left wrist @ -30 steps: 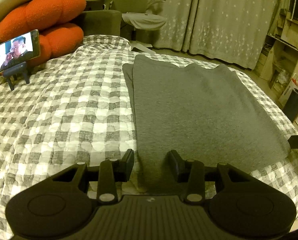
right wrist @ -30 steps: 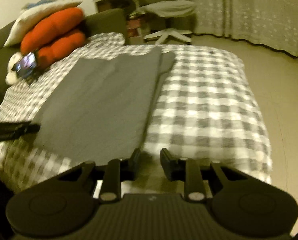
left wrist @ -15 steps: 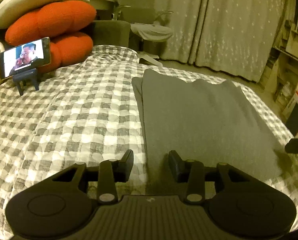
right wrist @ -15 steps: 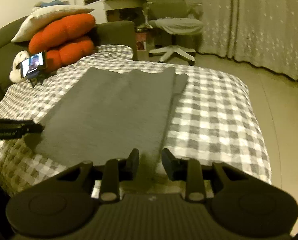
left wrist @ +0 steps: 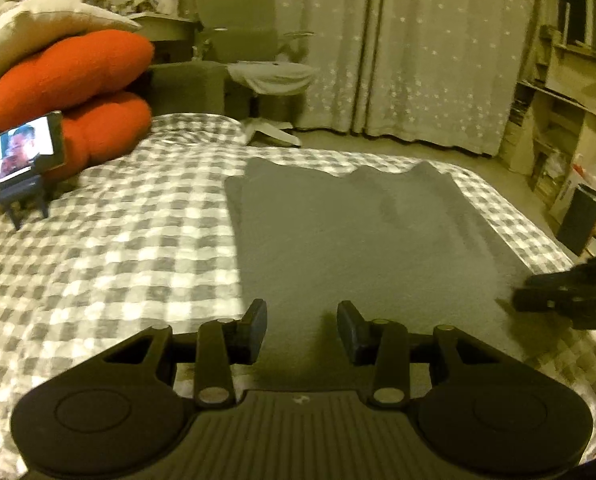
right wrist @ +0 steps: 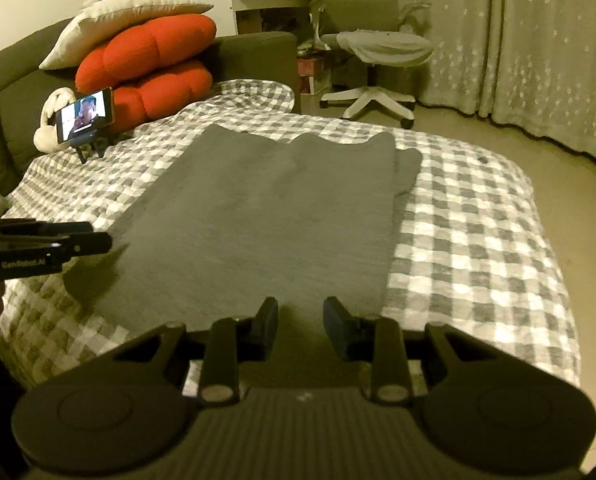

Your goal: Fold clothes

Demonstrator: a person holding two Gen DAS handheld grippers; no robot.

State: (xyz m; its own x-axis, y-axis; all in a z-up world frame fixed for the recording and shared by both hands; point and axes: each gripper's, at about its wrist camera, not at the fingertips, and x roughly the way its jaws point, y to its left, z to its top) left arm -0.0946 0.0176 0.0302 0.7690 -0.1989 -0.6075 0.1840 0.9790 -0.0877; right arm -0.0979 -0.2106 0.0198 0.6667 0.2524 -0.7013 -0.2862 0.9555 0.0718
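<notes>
a home bedroom: checkered bedspread (right wrist: 477, 240), orange cushions (right wrist: 150, 64), starry curtains (left wrist: 437, 52).

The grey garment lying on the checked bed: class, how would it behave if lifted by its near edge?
The grey garment lies flat and thin, so it would probably droop. Its folded-under side strip may well fall open.

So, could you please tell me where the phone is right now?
The phone stands on its small stand at the checked bedspread's far-left corner, just before the orange cushions, left of the grey garment.
</notes>
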